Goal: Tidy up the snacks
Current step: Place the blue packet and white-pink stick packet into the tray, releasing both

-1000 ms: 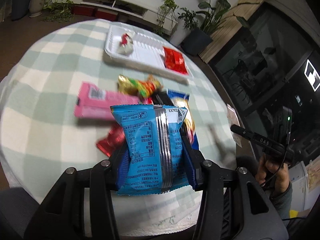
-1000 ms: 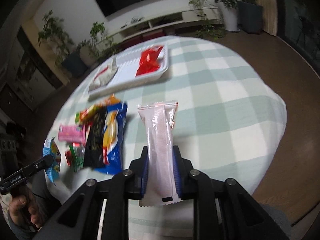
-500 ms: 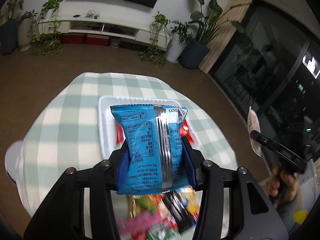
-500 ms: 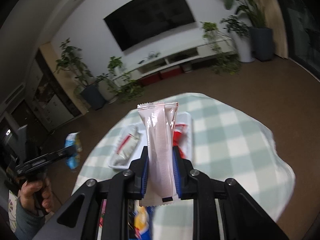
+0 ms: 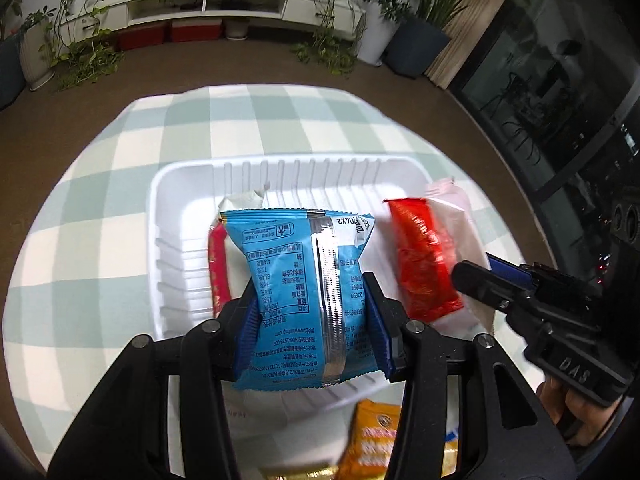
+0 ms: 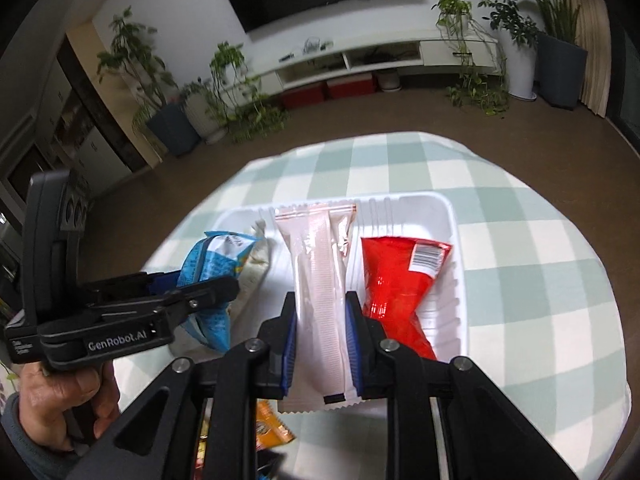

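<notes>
- The left gripper [image 5: 314, 312] is clamping a blue snack packet [image 5: 304, 300] between its blue pads, with the packet's printed back facing the camera and its silver seam running lengthwise.
- That blue snack packet is hanging over the middle of the white tray [image 5: 176, 216], and the pictures are not showing whether it is touching the tray floor.
- The right gripper [image 6: 320, 332] is squeezing a pale pink wrapped bar [image 6: 318, 276] between nearly closed pads, with the bar standing up from the pads toward the tray's far edge.
- The pale pink wrapped bar is hovering over the tray between the blue packet and a red snack pouch [image 6: 396, 280].
- The red snack pouch is lying inside the tray along its right edge, with a barcode label near its far end.
- A white and red wrapper [image 5: 218, 272] is lying in the tray behind the blue packet, toward the tray's left side.
- The tray is sitting on a round table covered with a green and white checked cloth [image 6: 520, 240], toward the table's far edge.
- An orange snack pack [image 5: 372, 440] is lying on the cloth just beyond the tray's near edge.
- A hand [image 6: 60, 404] in a grey sleeve is gripping the handle of the left gripper.
</notes>
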Action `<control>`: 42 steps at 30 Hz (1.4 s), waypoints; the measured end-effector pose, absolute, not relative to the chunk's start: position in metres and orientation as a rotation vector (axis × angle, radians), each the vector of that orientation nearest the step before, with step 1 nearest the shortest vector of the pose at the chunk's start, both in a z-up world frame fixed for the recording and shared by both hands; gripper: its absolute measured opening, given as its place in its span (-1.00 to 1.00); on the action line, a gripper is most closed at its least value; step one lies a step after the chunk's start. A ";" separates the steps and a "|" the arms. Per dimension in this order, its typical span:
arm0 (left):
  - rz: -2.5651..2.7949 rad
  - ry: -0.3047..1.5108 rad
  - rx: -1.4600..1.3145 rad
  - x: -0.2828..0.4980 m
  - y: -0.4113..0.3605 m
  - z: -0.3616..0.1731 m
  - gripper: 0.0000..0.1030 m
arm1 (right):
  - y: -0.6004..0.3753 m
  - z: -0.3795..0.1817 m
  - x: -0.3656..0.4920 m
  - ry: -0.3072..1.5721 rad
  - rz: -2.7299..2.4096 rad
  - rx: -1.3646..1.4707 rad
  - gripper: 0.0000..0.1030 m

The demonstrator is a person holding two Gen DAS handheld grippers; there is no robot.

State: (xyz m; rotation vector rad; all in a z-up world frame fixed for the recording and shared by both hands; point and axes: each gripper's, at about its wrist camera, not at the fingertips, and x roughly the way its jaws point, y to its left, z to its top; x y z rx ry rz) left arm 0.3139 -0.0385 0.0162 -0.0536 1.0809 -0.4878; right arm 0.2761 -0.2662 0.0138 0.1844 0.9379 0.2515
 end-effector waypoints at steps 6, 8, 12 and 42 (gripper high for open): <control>-0.488 1.104 -0.002 0.315 -0.053 -0.007 -0.11 | -0.262 -0.015 0.286 0.999 0.224 0.126 -0.53; -0.488 1.112 0.012 0.313 -0.056 -0.011 -0.09 | -0.263 -0.023 0.287 1.020 0.218 0.120 -0.52; -0.489 1.123 0.014 0.313 -0.060 -0.018 -0.07 | -0.262 -0.024 0.285 1.017 0.210 0.112 -0.50; -0.527 1.029 0.000 0.260 -0.032 0.037 0.64 | -0.285 0.034 0.222 0.875 0.223 0.197 0.70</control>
